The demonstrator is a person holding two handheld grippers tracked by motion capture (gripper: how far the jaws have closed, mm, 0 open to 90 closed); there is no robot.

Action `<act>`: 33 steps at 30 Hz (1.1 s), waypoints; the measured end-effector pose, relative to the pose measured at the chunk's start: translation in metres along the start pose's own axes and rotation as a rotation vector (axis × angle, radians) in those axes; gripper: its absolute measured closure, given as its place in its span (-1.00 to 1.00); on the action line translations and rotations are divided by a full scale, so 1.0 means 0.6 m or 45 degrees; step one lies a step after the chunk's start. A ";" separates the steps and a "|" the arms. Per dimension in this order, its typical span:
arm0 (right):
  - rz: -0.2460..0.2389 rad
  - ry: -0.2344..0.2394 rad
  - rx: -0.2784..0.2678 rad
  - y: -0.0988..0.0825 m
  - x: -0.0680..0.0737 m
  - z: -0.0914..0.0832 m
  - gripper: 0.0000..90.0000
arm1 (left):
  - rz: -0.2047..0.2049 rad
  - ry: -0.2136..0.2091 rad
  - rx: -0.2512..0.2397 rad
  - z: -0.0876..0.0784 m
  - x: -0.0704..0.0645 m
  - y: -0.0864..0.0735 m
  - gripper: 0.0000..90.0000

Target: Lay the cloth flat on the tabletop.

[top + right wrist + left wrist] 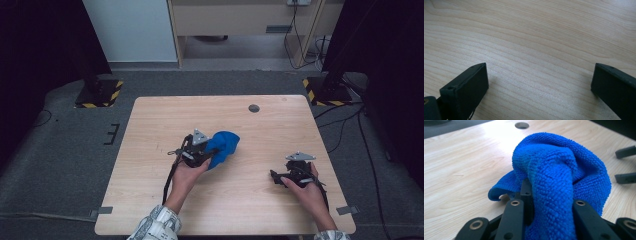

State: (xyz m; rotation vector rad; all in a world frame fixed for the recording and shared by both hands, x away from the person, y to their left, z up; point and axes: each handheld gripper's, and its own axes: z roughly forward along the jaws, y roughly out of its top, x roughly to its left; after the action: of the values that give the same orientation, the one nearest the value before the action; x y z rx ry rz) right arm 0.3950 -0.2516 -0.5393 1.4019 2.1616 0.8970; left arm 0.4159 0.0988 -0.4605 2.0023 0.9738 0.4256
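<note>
The table [150,200] is light wood with wavy grain. It sits in the middle of the high view, on a grey floor [60,165]. A small round hole [254,108] is near its top edge, right of the middle. A blue cloth [223,146] is bunched up near the middle of the table, and its lower edge touches the wood.

Left gripper [209,150] clamped on bunched blue cloth [223,145] mid-tabletop [150,150], right gripper [280,176] well apart, low over wood
</note>
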 end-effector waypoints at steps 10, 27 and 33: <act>-0.002 0.001 -0.001 0.000 0.000 0.000 -0.97 | 0.017 0.052 0.093 0.062 -0.003 -0.037 0.62; -0.002 0.005 0.002 -0.003 0.002 -0.004 -0.97 | 0.013 -0.050 0.121 0.098 -0.007 -0.074 0.15; -0.050 0.054 0.002 -0.011 -0.001 -0.011 -0.97 | 0.006 -0.061 0.074 0.073 -0.007 -0.062 -0.53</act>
State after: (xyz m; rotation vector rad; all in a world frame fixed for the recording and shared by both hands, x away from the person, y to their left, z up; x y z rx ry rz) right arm 0.3868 -0.2558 -0.5391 1.3477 2.2136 0.9182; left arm 0.4215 0.0844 -0.5159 2.0582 0.9617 0.3537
